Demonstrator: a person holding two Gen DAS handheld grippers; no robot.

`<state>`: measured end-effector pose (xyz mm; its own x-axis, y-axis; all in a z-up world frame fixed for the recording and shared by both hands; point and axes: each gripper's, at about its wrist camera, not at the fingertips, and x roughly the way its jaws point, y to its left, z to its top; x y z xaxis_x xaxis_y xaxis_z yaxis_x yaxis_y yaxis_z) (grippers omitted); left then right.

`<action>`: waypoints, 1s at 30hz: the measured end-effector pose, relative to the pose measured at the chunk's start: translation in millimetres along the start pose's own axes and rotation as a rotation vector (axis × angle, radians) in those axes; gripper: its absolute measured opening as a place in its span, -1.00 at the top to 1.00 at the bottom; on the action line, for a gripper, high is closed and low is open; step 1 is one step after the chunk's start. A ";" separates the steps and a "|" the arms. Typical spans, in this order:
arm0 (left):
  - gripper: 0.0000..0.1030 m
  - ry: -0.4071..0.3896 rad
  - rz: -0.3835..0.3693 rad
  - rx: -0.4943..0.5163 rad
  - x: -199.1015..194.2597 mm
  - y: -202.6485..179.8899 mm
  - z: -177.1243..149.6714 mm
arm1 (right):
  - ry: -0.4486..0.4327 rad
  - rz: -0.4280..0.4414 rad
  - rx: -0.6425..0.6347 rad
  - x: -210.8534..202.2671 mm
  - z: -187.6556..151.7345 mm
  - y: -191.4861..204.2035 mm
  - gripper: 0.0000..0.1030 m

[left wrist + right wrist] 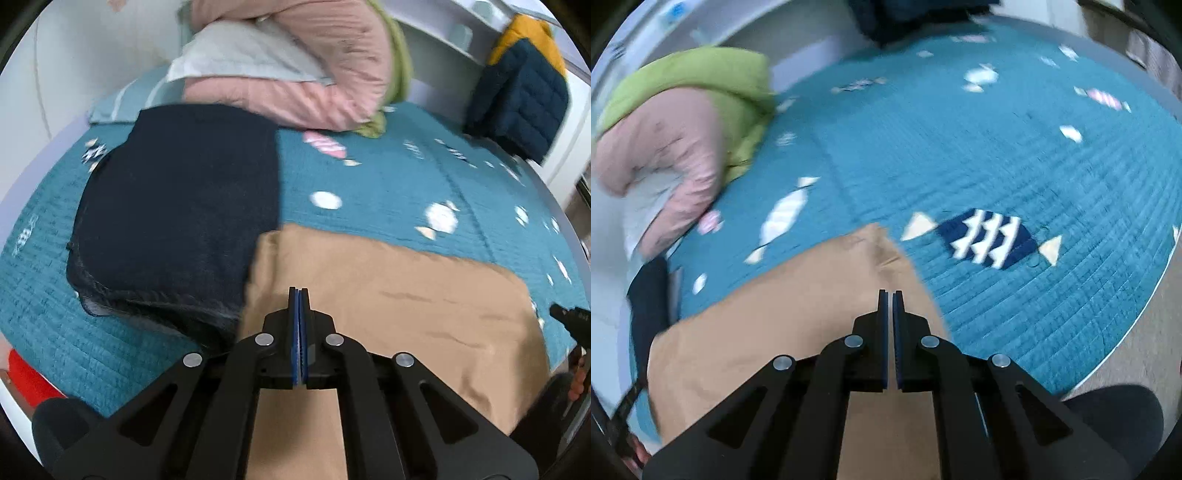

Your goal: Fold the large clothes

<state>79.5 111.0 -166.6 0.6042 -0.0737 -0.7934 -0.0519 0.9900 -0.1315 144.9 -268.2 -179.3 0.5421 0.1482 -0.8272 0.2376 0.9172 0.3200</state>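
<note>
Teal quilted bedspread point(388, 184) printed with candy shapes covered the bed in the left wrist view. Over it the left tongs point(299, 295) were clenched, blue pads pressed together with nothing visible between them, hanging above the tan garment point(406, 295). That garment lay flat on the bedspread, spreading right of the tongs. Just left of the tan garment, touching its edge, lay a folded dark navy garment point(177, 206). Beyond the navy one sat a heap of pink bedding point(332, 74) with a pale pillow point(236, 59) and a green edge. Far right of the tan garment, a navy-and-yellow quilted jacket point(517, 96) hung by white furniture. The tip of the other tool showed at the tan garment's right edge.

Blurred teal bedspread point(997, 147) filled the right wrist view too. The right tongs point(890, 295) stood nearly closed, a thin slit between the pads, gripping nothing, over the tan garment point(775, 332), whose corner reached just past the tips. Right of that corner was a dark blue candy print point(986, 236). Far left of the tan garment lay pink and green bedding point(683, 122).
</note>
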 end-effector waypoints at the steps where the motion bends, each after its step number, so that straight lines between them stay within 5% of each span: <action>1: 0.95 0.012 -0.038 0.023 -1.8 -11.1 -4.8 | 0.030 0.036 -0.037 2.0 -7.3 15.8 0.89; 7: 0.95 0.165 -0.091 0.206 26.2 -75.2 -58.4 | 0.309 0.146 -0.331 41.5 -86.1 115.4 0.89; 10: 0.97 0.238 -0.044 0.253 41.6 -82.6 -83.3 | 0.376 -0.005 -0.457 62.6 -116.3 127.0 0.96; 15: 0.96 0.259 0.011 0.246 30.4 -57.3 -93.2 | 0.409 -0.036 -0.254 61.3 -99.7 82.0 1.00; 21: 0.96 0.283 0.046 0.096 11.6 -3.4 -92.4 | 0.347 -0.215 0.012 42.5 -74.5 6.7 1.00; 27: 0.95 0.330 0.047 0.050 37.9 3.2 -91.3 | 0.388 -0.329 -0.071 69.6 -76.0 15.5 1.00; 30: 0.95 0.307 0.078 0.100 29.7 -3.7 -91.1 | 0.376 -0.288 -0.004 59.7 -71.5 11.4 1.00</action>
<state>25.2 94.1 -243.8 0.3328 -0.0149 -0.9429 -0.0012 0.9999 -0.0162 122.3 -222.4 -258.1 0.1244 0.0105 -0.9922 0.3321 0.9418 0.0516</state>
